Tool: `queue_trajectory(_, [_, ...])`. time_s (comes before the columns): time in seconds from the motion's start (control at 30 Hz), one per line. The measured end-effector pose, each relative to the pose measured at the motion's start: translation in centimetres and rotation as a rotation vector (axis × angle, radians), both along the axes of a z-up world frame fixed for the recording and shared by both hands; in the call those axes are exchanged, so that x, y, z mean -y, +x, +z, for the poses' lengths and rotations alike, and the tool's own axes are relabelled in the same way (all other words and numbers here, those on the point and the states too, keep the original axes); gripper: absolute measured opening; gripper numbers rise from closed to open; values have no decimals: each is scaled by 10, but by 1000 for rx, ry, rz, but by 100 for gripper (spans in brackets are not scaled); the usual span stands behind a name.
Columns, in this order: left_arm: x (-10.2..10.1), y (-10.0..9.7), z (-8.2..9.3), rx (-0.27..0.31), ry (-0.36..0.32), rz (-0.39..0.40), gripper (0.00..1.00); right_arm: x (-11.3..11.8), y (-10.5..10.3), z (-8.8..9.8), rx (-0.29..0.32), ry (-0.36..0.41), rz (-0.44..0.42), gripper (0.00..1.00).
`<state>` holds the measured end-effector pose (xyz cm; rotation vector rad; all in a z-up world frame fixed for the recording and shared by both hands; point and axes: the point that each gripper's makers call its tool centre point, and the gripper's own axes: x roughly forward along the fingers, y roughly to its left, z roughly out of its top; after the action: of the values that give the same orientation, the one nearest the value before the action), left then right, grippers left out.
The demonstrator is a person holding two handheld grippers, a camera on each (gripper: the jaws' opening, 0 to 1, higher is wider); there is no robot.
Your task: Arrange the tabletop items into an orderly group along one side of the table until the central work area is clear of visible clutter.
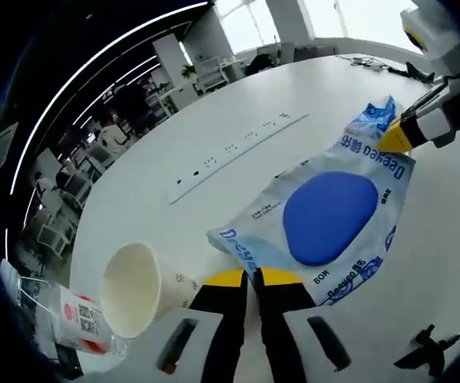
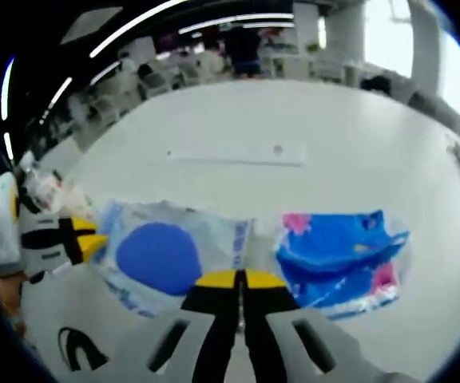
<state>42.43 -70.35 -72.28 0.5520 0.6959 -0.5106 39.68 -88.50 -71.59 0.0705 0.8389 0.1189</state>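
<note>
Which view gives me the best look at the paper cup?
The left gripper view. The paper cup lies on its side by the left gripper, its open mouth facing the camera, beside a plastic bottle. In the right gripper view I can't make it out in the blurred clutter at the left.

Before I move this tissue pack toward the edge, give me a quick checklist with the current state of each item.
1. Left gripper shut on the tissue pack: ok, jaws together on its near edge.
2. Right gripper gripping the same pack: ok, jaws look closed on its edge, beside the blue packet.
3. Pack held flat between both grippers: ok, though a little wrinkled.
4. Paper cup out of the way: not ok, it lies on its side right beside the left jaws.
5. Power strip apart from the pack: ok.
6. Room at the table edge: cannot tell.
</note>
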Motion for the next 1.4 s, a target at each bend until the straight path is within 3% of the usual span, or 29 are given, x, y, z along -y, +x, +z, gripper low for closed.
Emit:
queue_trajectory(0.5, [-1,4,-2,23,21,-1,6,4,4,-3,17,5,-35,0])
queue_trajectory(0.73, [-2,7,-1,36,45,-16,9,8,4,-4,19,-28,-29,1])
queue_trajectory(0.9, [-4,7,2,31,23,2,10,10,3,-2,24,-42,-26,4])
queue_trajectory(1.17, [-4,6,11,54,32,-18,15,5,2,6,50,-34,-8,8])
queue_trajectory(1.4, [-2,-1,23,58,-6,-24,18,0,3,21,85,-27,7,16])
